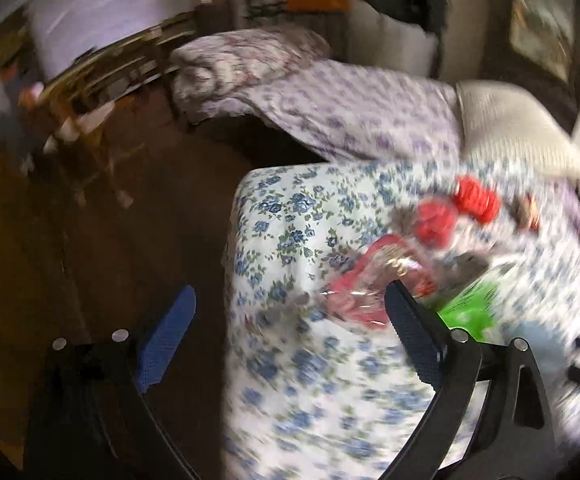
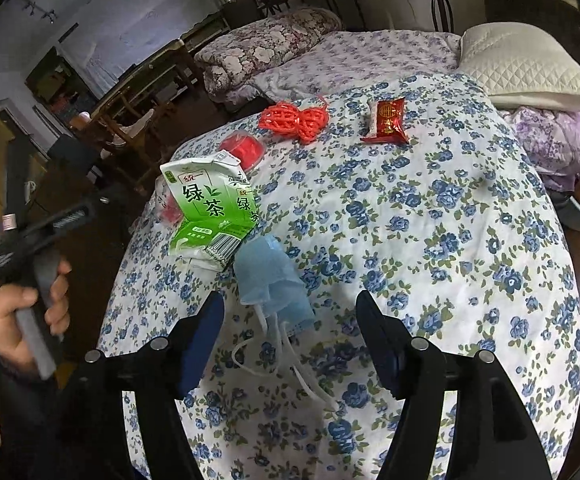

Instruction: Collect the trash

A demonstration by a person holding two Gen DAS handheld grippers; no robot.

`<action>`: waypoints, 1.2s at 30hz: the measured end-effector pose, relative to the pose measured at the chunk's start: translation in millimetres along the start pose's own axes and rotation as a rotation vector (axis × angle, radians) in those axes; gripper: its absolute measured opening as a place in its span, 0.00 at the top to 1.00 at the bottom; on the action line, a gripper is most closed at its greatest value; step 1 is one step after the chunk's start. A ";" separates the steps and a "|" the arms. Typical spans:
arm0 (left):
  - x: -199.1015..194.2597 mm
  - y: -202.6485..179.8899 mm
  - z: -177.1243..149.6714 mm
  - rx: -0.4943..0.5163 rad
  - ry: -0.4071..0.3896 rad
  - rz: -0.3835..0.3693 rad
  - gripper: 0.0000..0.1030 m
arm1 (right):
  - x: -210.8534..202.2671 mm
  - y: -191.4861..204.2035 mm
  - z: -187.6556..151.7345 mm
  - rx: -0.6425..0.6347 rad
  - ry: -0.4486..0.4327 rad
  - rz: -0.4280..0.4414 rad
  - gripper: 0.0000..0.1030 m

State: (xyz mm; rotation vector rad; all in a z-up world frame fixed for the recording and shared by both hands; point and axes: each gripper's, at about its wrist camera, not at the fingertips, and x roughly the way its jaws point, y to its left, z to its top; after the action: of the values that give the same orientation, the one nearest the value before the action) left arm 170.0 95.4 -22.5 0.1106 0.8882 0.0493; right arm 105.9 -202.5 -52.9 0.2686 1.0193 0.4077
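**Trash clustered at the bed's near-left corner, both grippers empty above it**

The right gripper (image 2: 290, 338) hangs over the blue-flowered quilt (image 2: 429, 216) with its jaws spread and nothing between the pads; a crumpled blue face mask (image 2: 272, 284) lies just beyond the fingertips, its white ear loops trailing back into the gap between the fingers without being pinched. Touching the mask's far side is a green tea carton (image 2: 206, 208), tilted and crushed, sitting close to the quilt's left edge where the bed drops to dark floor. Behind the carton a red-lidded clear plastic tub (image 2: 242, 148) rests right at that edge. Farther in, a red net bag (image 2: 293, 120) and a red snack wrapper (image 2: 385, 120) lie apart from each other, with wide bare quilt to the right of them and a white pillow (image 2: 529, 68) at the far right corner.

The left gripper (image 1: 290, 320) is blurred but plainly wide open and holds nothing: one pad hangs off the bed over the floor, the other over the quilt beside a clear crinkled wrapper with pink print (image 1: 361, 280). The bed corner (image 1: 242, 184) sits between its fingers. A hand (image 2: 26, 312) grips that tool's handle, left of the bed over open floor
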 end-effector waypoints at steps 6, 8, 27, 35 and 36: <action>22.6 3.6 8.8 0.054 0.019 -0.224 0.11 | 7.5 3.9 4.5 -0.062 0.028 0.004 0.35; 28.5 1.5 8.3 0.060 0.027 -0.277 0.11 | 11.5 8.0 4.9 -0.081 0.040 0.006 0.34; 101.0 -55.9 29.5 0.311 0.152 -0.273 0.12 | 30.6 24.2 -2.4 -0.146 0.092 -0.026 0.32; 94.7 -43.3 30.4 0.207 0.184 -0.320 0.69 | 24.2 20.8 0.5 -0.142 0.059 -0.045 0.32; 91.8 -39.8 29.2 0.192 0.190 -0.322 0.70 | 23.5 20.7 1.1 -0.144 0.054 -0.047 0.32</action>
State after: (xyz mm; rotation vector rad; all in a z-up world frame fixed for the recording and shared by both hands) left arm 250.4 61.8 -79.7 0.1423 1.0901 -0.3316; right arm 113.5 -173.5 -62.0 0.1047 1.0414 0.4454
